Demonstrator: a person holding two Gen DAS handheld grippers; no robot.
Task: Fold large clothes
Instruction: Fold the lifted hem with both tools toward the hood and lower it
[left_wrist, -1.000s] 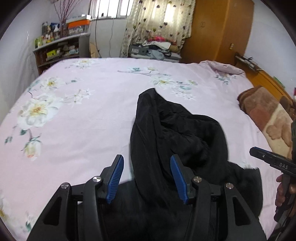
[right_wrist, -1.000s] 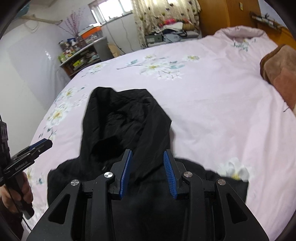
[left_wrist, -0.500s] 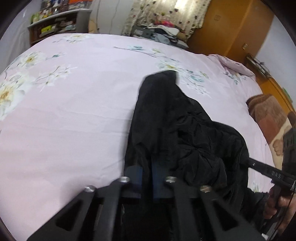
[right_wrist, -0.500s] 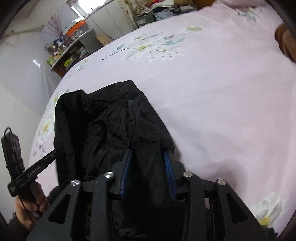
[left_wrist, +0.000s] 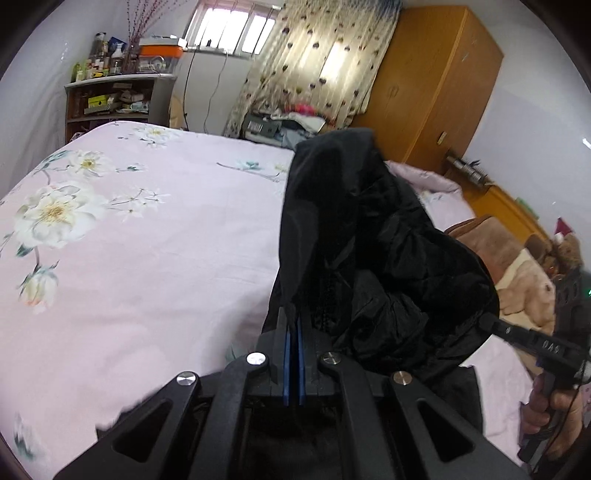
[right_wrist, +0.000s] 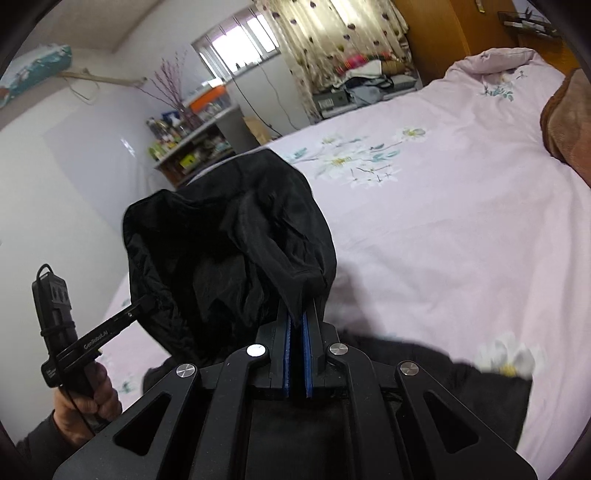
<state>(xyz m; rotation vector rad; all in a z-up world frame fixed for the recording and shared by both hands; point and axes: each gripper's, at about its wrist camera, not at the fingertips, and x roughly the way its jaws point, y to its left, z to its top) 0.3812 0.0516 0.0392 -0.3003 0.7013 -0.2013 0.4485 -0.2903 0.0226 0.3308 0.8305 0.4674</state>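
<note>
Black quilted jacket (left_wrist: 369, 258) hung bunched above the pink floral bed (left_wrist: 147, 258), pinched in both closed claws, left (left_wrist: 293, 332) and right (right_wrist: 297, 325); such thin bites of fabric risked slipping free.

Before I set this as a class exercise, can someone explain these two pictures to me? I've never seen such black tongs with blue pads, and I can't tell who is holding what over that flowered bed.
There is no robot here. A person holds a hand-operated tool in each hand, and each tool carries a camera looking forward along its two fingers. So one picture looks out from the left tongs, the other from the right tongs. Each view also catches the other tool off to its side, with the hand gripping its handle. Below lies a bed with a pink floral sheet and a brown blanket near the headboard. Both tongs are shut on the same black garment, each pinching a different part of its edge, so it hangs bunched between them above the sheet.
</note>
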